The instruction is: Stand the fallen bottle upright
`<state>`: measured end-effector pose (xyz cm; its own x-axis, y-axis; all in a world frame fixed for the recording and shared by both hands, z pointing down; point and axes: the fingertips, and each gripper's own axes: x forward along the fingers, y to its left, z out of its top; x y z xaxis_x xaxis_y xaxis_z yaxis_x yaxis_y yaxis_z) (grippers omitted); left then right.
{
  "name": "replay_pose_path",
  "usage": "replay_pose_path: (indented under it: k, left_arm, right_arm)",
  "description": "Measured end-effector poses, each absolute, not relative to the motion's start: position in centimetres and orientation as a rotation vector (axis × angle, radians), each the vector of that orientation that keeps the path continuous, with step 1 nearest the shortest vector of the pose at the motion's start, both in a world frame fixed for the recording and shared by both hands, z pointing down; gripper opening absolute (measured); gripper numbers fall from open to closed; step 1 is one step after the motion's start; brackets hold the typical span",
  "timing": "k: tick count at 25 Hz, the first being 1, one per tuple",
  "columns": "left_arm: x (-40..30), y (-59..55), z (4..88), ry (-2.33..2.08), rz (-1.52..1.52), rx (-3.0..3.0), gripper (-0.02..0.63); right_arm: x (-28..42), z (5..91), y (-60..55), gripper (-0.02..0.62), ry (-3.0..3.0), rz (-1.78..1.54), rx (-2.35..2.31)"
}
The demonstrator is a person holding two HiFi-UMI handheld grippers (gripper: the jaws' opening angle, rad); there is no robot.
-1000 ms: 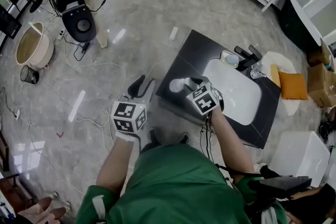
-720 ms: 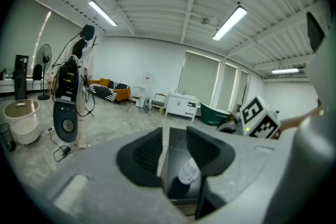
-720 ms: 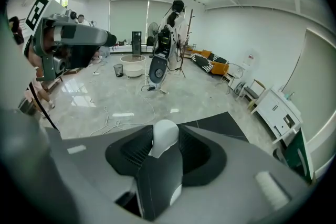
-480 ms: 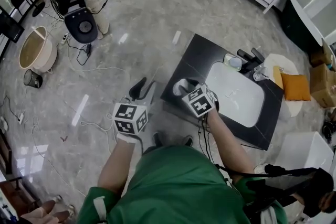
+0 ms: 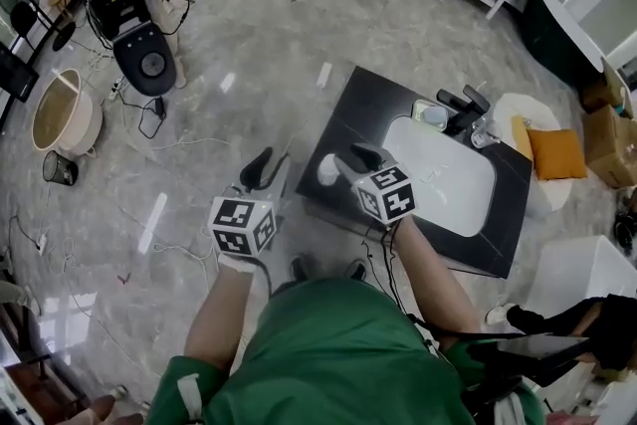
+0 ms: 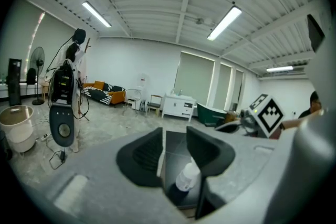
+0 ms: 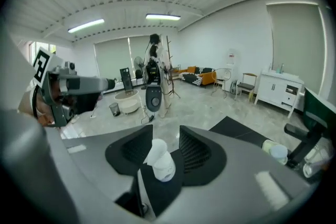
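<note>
While the left gripper (image 5: 269, 169) (image 6: 173, 139) hangs over the floor (image 5: 229, 45) just off the counter's (image 5: 348, 109) left edge, its jaws apart with nothing between them, the right gripper (image 5: 346, 164) (image 7: 166, 136) reaches over the counter's near left corner. At that corner the white bottle (image 5: 326, 171) (image 7: 160, 161) (image 6: 186, 176) stands about upright on the dark top, between the right jaws. These are parted: one touches the bottle, the other shows a narrow gap. A white sink (image 5: 443, 174) lies apart, toward the right edge.

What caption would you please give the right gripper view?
White bottle standing upright between the right tongs on the dark countertop.
</note>
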<state>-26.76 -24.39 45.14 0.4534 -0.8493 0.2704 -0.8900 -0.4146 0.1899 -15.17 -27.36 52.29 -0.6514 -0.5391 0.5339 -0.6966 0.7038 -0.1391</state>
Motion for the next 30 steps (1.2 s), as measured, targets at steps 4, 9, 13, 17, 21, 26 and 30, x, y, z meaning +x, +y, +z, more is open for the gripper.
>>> replay_pose_path:
  k: [4, 9, 13, 17, 21, 26, 30]
  left_arm:
    - [-25.2, -25.2, 44.0, -1.483, 0.178, 2.435, 0.143]
    - [-23.1, -25.9, 40.9, -1.491, 0.144, 2.498, 0.138]
    - [-21.5, -26.6, 37.5, -1.517, 0.108, 2.574, 0.13]
    - [-19.4, -27.1, 33.0, -1.583, 0.11, 2.697, 0.106]
    - [-17.2, -27.1, 28.7, -1.656, 0.064, 2.79, 0.101]
    - [-14.8, -26.3, 25.1, -1.694, -0.028, 2.851, 0.089]
    - [-14.0, -25.7, 25.1, -1.65, -0.068, 2.831, 0.081]
  right_arm:
    - [-12.3, 47.9, -28.6, 0.156, -2.547, 0.423, 1.131]
    - [-9.3, 41.6, -28.8, 0.141, -2.632, 0.319, 1.275]
    - [-7.2, 36.7, -28.2, 0.074, -2.727, 0.192, 1.373]
    - [-4.6, 32.4, -27.4, 0.034, -2.777, 0.063, 1.487]
    - [-1.7, 29.2, -26.6, 0.035, -2.746, -0.124, 1.596]
    - [1.7, 26.7, -25.5, 0.035, -2.719, -0.251, 1.703]
    - [3.0, 26.4, -25.2, 0.035, -2.72, -0.284, 1.712]
